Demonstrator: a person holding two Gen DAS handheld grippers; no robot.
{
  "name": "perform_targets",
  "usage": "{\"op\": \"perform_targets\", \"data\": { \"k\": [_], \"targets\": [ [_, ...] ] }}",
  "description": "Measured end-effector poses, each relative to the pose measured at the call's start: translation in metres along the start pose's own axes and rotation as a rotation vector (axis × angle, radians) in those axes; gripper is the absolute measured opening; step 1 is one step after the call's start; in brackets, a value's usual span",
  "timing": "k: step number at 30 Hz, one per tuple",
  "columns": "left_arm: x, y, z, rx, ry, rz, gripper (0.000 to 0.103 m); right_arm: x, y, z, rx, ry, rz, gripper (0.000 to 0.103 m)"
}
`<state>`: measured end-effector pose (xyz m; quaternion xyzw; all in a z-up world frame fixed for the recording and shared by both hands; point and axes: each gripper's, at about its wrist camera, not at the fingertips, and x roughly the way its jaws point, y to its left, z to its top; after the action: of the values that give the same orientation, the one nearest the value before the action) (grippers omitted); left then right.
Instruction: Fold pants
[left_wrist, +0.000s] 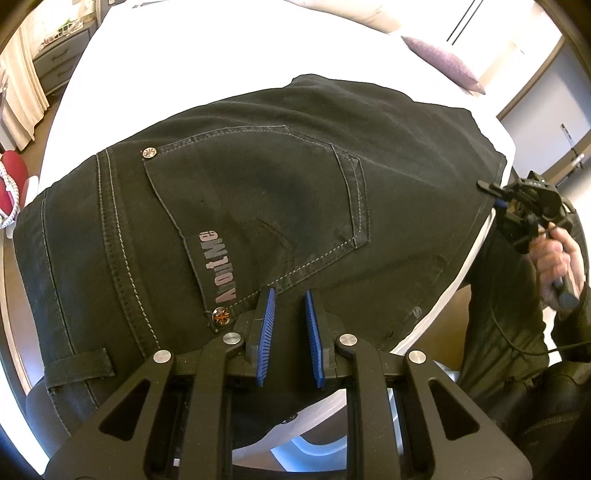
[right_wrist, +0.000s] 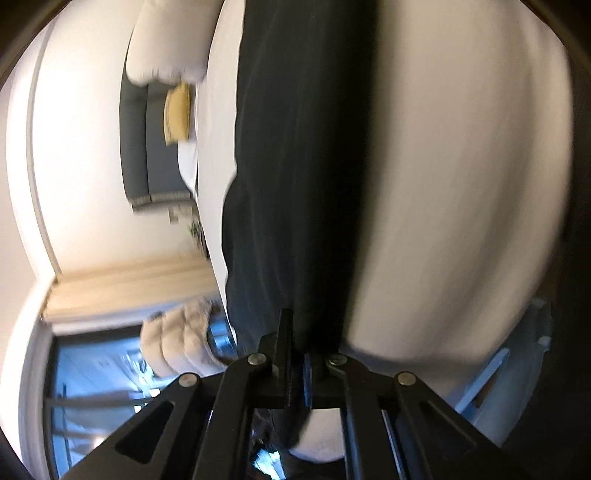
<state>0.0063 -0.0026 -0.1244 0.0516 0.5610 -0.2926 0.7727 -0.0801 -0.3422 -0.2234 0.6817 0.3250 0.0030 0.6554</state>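
Observation:
Black jeans (left_wrist: 258, 177) lie flat on a white bed (left_wrist: 184, 55), back pocket and an "AboutMe" label facing up. My left gripper (left_wrist: 290, 295) sits at their near edge; dark denim fills the narrow gap between its blue pads (left_wrist: 267, 325), so it looks shut on the fabric. At the far right edge of the jeans, a hand (left_wrist: 557, 258) holds my right gripper (left_wrist: 484, 184) against the cloth. The right wrist view is blurred. In it the jeans (right_wrist: 295, 147) run as a dark band straight into my right gripper (right_wrist: 297, 332), whose jaws are closed on the cloth.
A purple pillow (left_wrist: 443, 62) lies at the far side of the bed. A grey dresser (left_wrist: 55, 62) and a red object (left_wrist: 13, 166) stand off to the left. The right wrist view shows a white pillow (right_wrist: 166, 44), a yellow cushion (right_wrist: 179, 110) and bare sheet (right_wrist: 443, 184).

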Motion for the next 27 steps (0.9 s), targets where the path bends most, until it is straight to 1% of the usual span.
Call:
{"op": "perform_targets", "data": {
  "k": [2,6,8,10,11,12,13,14,15,16,17,18,19,20,21,22,24,25,27],
  "targets": [
    [0.001,-0.001,0.0,0.0,0.002,0.002,0.017,-0.011,-0.003,0.01,0.012,-0.043,-0.004,0.0],
    [0.002,-0.001,0.001,0.0,0.004,0.003,0.017,-0.025,-0.008,0.027,0.002,-0.098,-0.029,0.0],
    [0.002,0.0,0.002,-0.002,0.005,0.0,0.017,-0.027,-0.011,0.032,0.028,-0.103,-0.015,0.0],
    [0.002,0.0,0.001,-0.003,0.004,0.0,0.017,-0.027,-0.005,0.032,-0.004,-0.093,-0.03,0.001],
    [0.002,0.0,0.001,-0.004,0.004,0.0,0.017,-0.03,-0.002,0.033,-0.016,-0.096,-0.035,0.007],
    [0.002,0.001,0.001,-0.005,0.003,0.0,0.017,-0.036,0.001,0.034,-0.018,-0.111,-0.038,0.018],
    [0.002,0.001,0.001,-0.004,0.003,0.001,0.017,-0.049,0.006,0.038,-0.027,-0.15,-0.048,0.025],
    [0.002,0.001,0.001,-0.003,0.005,0.002,0.017,-0.06,0.011,0.041,-0.036,-0.184,-0.062,0.046],
    [0.002,0.001,0.001,-0.002,0.005,0.002,0.017,-0.075,0.019,0.043,-0.05,-0.242,-0.098,0.067],
    [0.002,0.001,0.001,-0.002,0.006,0.002,0.017,-0.093,0.03,0.046,-0.065,-0.322,-0.146,0.07],
    [0.002,0.001,0.002,-0.002,0.007,0.003,0.017,-0.111,0.044,0.049,-0.099,-0.409,-0.173,0.069],
    [0.002,0.0,0.002,-0.003,0.008,0.005,0.017,-0.12,0.056,0.052,-0.137,-0.44,-0.173,0.068],
    [0.003,0.0,0.002,-0.003,0.008,0.007,0.017,-0.124,0.069,0.056,-0.18,-0.441,-0.171,0.064],
    [0.003,0.0,0.003,-0.005,0.008,0.01,0.017,-0.12,0.086,0.059,-0.24,-0.408,-0.174,0.051],
    [0.003,-0.001,0.003,-0.006,0.009,0.013,0.017,-0.109,0.1,0.06,-0.3,-0.363,-0.184,0.039],
    [0.003,-0.001,0.003,-0.008,0.009,0.016,0.017,-0.094,0.111,0.058,-0.348,-0.31,-0.191,0.034],
    [0.004,-0.002,0.003,-0.01,0.011,0.023,0.017,-0.046,0.126,0.052,-0.411,-0.159,-0.178,0.014],
    [0.004,-0.003,0.004,-0.012,0.013,0.026,0.017,-0.019,0.128,0.047,-0.419,-0.08,-0.167,0.011],
    [0.004,-0.004,0.004,-0.019,0.014,0.032,0.017,0.032,0.131,0.032,-0.436,0.05,-0.156,0.011]
  ]
}}
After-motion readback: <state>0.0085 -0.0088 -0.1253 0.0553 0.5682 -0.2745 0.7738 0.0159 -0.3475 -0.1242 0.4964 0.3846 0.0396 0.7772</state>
